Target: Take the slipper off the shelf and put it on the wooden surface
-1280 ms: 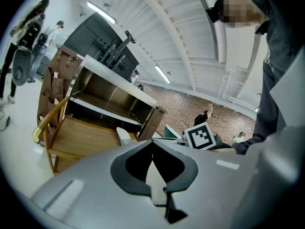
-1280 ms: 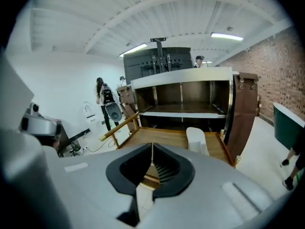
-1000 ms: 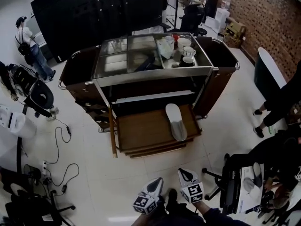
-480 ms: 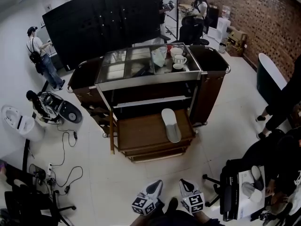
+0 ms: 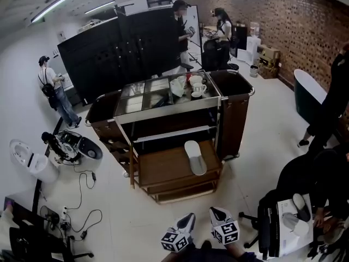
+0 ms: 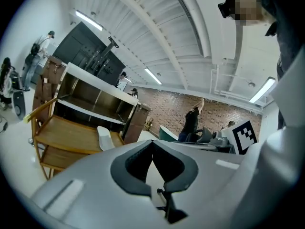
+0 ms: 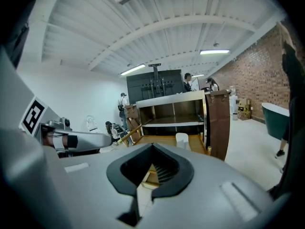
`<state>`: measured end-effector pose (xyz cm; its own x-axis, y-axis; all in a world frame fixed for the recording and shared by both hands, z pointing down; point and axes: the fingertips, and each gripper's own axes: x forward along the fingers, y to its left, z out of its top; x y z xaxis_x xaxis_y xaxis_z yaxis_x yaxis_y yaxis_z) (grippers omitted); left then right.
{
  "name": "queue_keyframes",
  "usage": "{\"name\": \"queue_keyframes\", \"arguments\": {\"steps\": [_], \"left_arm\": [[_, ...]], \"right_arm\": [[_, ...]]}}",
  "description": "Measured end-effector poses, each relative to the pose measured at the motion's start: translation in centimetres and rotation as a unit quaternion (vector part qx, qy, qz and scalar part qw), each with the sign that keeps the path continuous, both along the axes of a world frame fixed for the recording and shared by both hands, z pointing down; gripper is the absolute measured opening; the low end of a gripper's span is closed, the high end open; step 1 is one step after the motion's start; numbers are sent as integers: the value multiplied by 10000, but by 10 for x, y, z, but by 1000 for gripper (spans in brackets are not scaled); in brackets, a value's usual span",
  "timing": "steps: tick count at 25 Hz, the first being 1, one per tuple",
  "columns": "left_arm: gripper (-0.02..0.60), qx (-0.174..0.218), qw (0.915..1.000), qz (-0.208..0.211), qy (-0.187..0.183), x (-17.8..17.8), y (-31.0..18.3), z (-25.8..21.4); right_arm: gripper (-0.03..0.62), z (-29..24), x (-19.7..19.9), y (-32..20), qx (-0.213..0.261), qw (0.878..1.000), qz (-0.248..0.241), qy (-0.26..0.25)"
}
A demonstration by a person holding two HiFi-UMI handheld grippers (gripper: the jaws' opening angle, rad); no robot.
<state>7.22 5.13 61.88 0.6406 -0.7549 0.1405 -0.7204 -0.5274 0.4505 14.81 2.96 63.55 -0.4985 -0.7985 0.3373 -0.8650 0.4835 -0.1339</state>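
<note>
A pale grey slipper (image 5: 195,157) lies flat on the right part of the cart's pull-out wooden surface (image 5: 161,168), below the metal shelf (image 5: 169,133). Both grippers sit low at the head view's bottom edge, well short of the cart. My left gripper (image 5: 187,219) and my right gripper (image 5: 216,212) are both shut with nothing between the jaws. In the left gripper view the slipper (image 6: 105,137) shows beyond the closed left gripper (image 6: 152,142), on the wooden surface (image 6: 66,132). The right gripper view shows the slipper (image 7: 182,140) past the closed right gripper (image 7: 152,146).
The cart's steel top (image 5: 143,98) carries cups (image 5: 198,86) and a bag. Cables (image 5: 82,201) and a white toilet (image 5: 24,157) lie to the left. A desk with papers (image 5: 289,222) and seated people are at right. People stand near the black cabinets (image 5: 131,42).
The head view has drawn back and tipped up, so the cart looks smaller and farther. The slipper stays on the wooden surface. Both grippers remain low and shut.
</note>
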Motion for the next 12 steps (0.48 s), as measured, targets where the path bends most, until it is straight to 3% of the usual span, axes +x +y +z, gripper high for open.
{"name": "queue_keyframes", "arguments": {"steps": [8,12], "left_arm": [[15,-86,9992,376,-66,34,26,4],[15,-79,9992,363,-117,34,33,4]], "right_arm": [[0,-13,5,21,150,9998,-82,-78],[0,-12,3,30,107,9998,-151,-117]]}}
